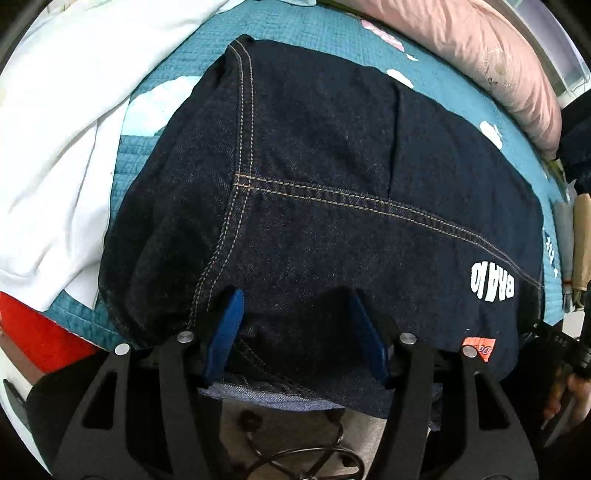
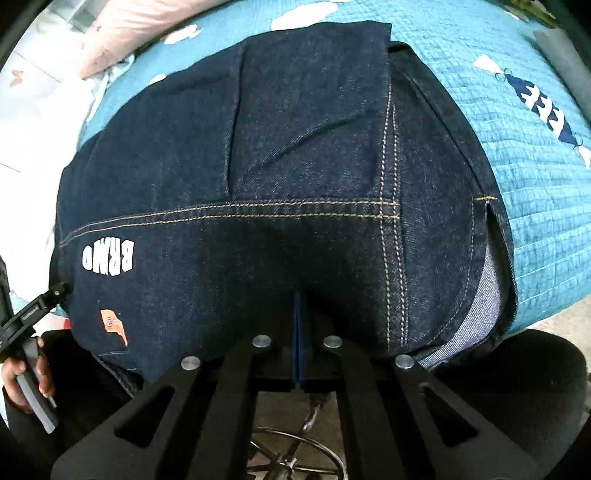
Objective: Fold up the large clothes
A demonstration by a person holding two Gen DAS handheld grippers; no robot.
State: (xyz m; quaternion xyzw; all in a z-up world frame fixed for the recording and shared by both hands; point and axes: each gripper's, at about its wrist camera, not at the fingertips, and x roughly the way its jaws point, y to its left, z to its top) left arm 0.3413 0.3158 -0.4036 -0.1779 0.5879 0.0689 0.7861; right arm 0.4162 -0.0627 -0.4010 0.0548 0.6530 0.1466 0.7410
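A dark blue denim garment (image 1: 314, 192) with tan stitching and white lettering lies folded on a teal quilted bed (image 1: 288, 26); it also fills the right wrist view (image 2: 280, 155). My left gripper (image 1: 295, 295) is open, its blue pads (image 1: 227, 325) spread around the garment's near edge, with cloth draped between them. My right gripper (image 2: 298, 299) is shut, blue pads (image 2: 298, 332) pressed together at the garment's near hem; whether cloth is pinched between them is hidden.
A white sheet (image 1: 62, 122) lies bunched at the left and a pink pillow (image 1: 487, 62) at the back right. The teal quilt (image 2: 535, 184) extends to the right. A wheeled stool base (image 2: 295, 454) stands on the floor below.
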